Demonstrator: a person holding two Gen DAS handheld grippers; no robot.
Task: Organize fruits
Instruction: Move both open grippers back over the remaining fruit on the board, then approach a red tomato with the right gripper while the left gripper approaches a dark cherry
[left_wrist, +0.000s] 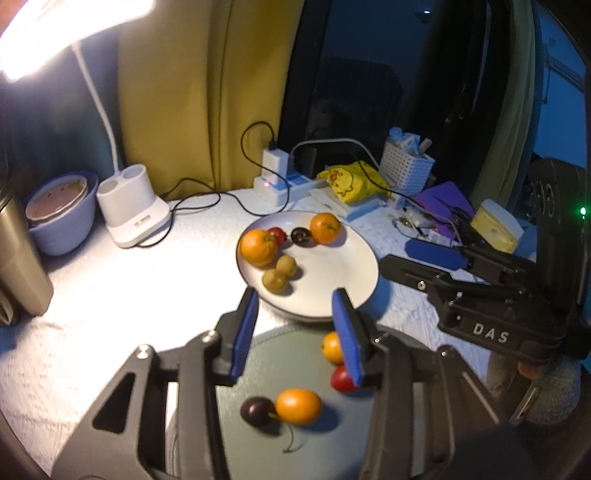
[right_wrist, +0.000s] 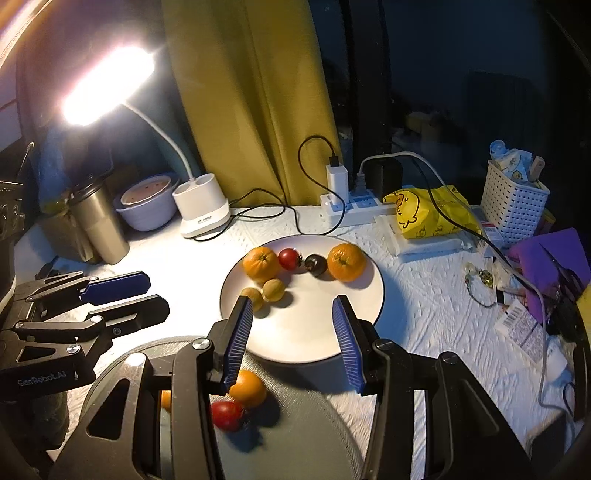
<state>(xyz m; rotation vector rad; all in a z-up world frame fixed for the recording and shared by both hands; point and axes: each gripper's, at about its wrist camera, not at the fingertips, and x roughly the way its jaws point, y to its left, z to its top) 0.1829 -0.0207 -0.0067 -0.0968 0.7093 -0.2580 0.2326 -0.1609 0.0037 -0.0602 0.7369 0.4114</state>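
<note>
A white plate (left_wrist: 343, 273) (right_wrist: 332, 295) holds two oranges (left_wrist: 258, 247) (right_wrist: 346, 262), a red tomato (right_wrist: 289, 258), a dark tomato (right_wrist: 314, 264) and two small green-brown fruits (left_wrist: 275, 280). A grey plate (left_wrist: 291, 435) (right_wrist: 295, 435) nearer me holds an orange kumquat (left_wrist: 298, 405), a dark cherry (left_wrist: 257, 411), a red tomato (left_wrist: 341, 380) (right_wrist: 227, 415) and a small orange (left_wrist: 331, 347) (right_wrist: 248, 387). My left gripper (left_wrist: 295, 306) is open and empty above the grey plate. My right gripper (right_wrist: 293, 314) is open and empty over the white plate's near edge.
A lit desk lamp (right_wrist: 201, 210) stands at the back left beside a bowl (right_wrist: 147, 206) and a steel cup (right_wrist: 99, 225). A power strip (right_wrist: 351, 210), a yellow bag (right_wrist: 428, 210), a white basket (right_wrist: 513, 199) and purple clutter (right_wrist: 546, 266) crowd the back right.
</note>
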